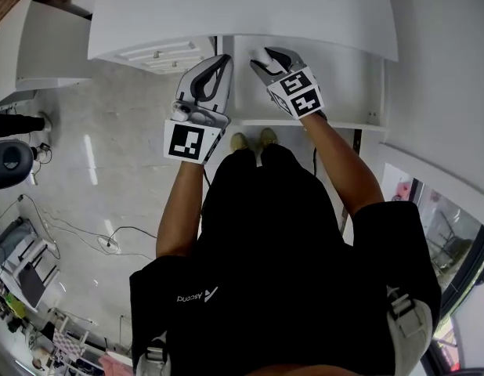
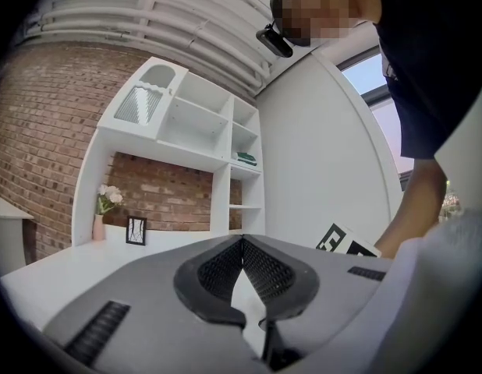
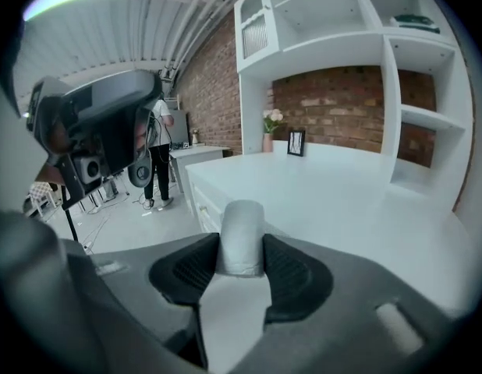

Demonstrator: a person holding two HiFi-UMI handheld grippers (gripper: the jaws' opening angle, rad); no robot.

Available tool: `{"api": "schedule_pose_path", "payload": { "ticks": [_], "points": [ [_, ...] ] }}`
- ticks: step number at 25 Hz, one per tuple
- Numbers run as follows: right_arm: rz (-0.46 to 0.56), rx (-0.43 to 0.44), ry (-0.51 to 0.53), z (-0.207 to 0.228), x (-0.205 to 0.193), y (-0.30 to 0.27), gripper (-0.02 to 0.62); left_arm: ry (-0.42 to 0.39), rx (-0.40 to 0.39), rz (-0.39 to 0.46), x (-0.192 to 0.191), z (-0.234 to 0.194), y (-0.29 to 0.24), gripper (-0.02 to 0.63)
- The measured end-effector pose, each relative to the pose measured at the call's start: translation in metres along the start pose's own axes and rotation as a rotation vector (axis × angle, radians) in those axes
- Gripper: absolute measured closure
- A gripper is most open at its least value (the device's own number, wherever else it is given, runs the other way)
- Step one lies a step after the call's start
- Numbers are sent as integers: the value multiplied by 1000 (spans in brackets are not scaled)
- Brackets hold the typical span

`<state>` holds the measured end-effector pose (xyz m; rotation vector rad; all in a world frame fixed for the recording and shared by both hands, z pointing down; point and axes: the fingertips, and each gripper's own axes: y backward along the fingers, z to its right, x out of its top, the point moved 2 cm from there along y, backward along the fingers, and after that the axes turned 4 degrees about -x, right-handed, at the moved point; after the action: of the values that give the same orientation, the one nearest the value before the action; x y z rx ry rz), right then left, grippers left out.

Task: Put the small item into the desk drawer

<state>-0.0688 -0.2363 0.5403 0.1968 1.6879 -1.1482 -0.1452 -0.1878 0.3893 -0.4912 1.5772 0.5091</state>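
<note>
ITEM 1: right gripper (image 3: 241,245), grey two-jaw tongs w/ black ribbed pads; pinching the task's thing between the pad tips.

ITEM 2: small pale-grey cylinder (image 3: 241,228), smooth, matte; held at its near end, the rest sticking out past the jaws; above the front edge of the desk, not yet in any drawer.

ITEM 3: left gripper (image 2: 242,241), same make; jaws pressed together, tips meeting, nothing between them; level, just beside the right gripper.

ITEM 4: wide white desk (image 3: 342,201), flat top, white shelving behind it.

ITEM 5: white drawer fronts (image 3: 203,209) under the desk's left end; appear shut; handle too small to make out.

HANDLING NOTES (judgement): the step in hand looks like the approach w/ item carried; drawer probably needs opening first, and the empty left gripper is the one free for that; pull straight out along the runners; hold the right grip firm meanwhile, cylinder clear of the desk edge; round body prob. rolls, so lower it well inside the drawer before spreading the jaws.
</note>
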Motion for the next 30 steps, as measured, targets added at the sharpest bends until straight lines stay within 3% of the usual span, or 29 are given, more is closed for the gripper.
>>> {"api": "schedule_pose_path", "payload": {
  "ticks": [12, 30],
  "points": [
    [-226, -50, 16, 31, -55, -86, 420, 22, 80, -32, -21, -22, -1, 607],
    [-372, -64, 52, 38, -84, -122, 417, 42, 103, -65, -29, -26, 3, 607]
  ]
}}
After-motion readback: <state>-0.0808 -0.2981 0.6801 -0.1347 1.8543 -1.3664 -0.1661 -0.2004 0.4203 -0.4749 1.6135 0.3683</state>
